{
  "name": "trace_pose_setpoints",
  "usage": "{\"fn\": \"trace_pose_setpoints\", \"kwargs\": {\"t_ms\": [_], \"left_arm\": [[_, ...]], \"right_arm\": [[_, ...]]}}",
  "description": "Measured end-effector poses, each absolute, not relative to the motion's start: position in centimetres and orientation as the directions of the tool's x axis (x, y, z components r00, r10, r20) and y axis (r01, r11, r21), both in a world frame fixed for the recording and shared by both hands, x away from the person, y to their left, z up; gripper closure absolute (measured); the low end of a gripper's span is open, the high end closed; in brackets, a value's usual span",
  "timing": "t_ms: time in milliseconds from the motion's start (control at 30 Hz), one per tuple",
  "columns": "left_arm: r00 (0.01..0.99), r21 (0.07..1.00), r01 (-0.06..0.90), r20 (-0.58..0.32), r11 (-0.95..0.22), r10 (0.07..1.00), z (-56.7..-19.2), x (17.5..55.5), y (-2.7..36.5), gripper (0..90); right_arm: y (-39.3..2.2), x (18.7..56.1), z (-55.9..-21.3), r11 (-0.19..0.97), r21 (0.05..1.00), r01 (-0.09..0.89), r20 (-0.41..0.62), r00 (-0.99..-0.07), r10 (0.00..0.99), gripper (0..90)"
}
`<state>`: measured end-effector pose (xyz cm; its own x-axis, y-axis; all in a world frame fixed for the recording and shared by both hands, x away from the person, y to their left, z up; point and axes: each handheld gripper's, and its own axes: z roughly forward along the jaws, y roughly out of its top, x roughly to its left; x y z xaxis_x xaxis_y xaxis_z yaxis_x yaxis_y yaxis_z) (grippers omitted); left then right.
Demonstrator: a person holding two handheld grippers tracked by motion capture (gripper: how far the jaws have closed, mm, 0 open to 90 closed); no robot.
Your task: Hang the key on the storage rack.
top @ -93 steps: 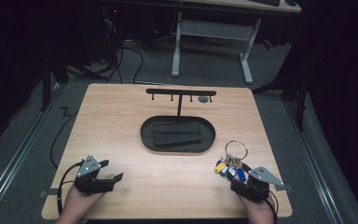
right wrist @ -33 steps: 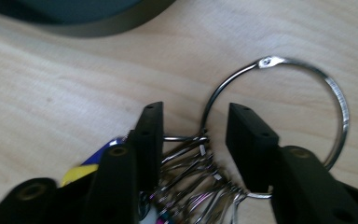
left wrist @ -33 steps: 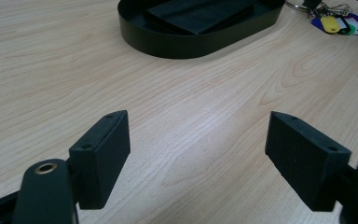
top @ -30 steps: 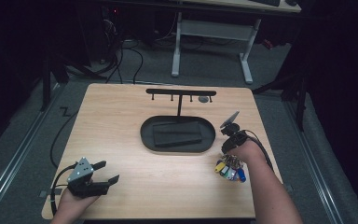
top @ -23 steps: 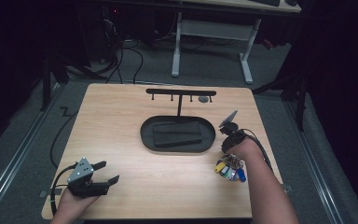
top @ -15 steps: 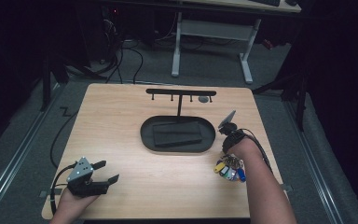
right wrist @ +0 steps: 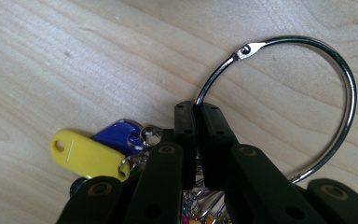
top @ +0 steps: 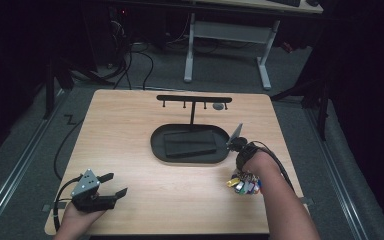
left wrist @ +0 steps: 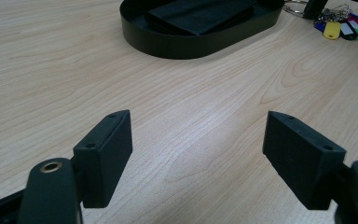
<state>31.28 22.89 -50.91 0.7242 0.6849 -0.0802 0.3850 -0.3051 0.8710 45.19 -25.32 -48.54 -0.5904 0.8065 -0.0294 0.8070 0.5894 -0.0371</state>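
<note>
And the right tongs (right wrist: 196, 114) have just closed, jaws pinched on the big metal ring (right wrist: 307, 93) of the key bunch (top: 243, 183), which lies on the bench (top: 130, 125) just right of the black tray (top: 190, 145). That grip looks set for a lift, perhaps toward the hook stand (top: 194, 99). The left tongs (left wrist: 196, 154) wait wide open and empty near the front corner.

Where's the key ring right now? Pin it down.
In the high view the key ring lies near the table's right edge, just right of the black oval tray; the right gripper has clamped the metal loop.
</note>
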Motion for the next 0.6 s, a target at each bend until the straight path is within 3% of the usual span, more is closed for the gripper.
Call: {"fn": "trace_pose_setpoints", "kwargs": {"t_ms": [600], "left_arm": [[0.728, 0.87, 0.381, -0.074, -0.313, 0.681, -51.0, 31.3, 22.7, 24.9]], "right_arm": [[-25.2, 42.3, -43.4, 0.626, 0.006, 0.78, -0.058, -0.625, 0.779, 87.3]]}}
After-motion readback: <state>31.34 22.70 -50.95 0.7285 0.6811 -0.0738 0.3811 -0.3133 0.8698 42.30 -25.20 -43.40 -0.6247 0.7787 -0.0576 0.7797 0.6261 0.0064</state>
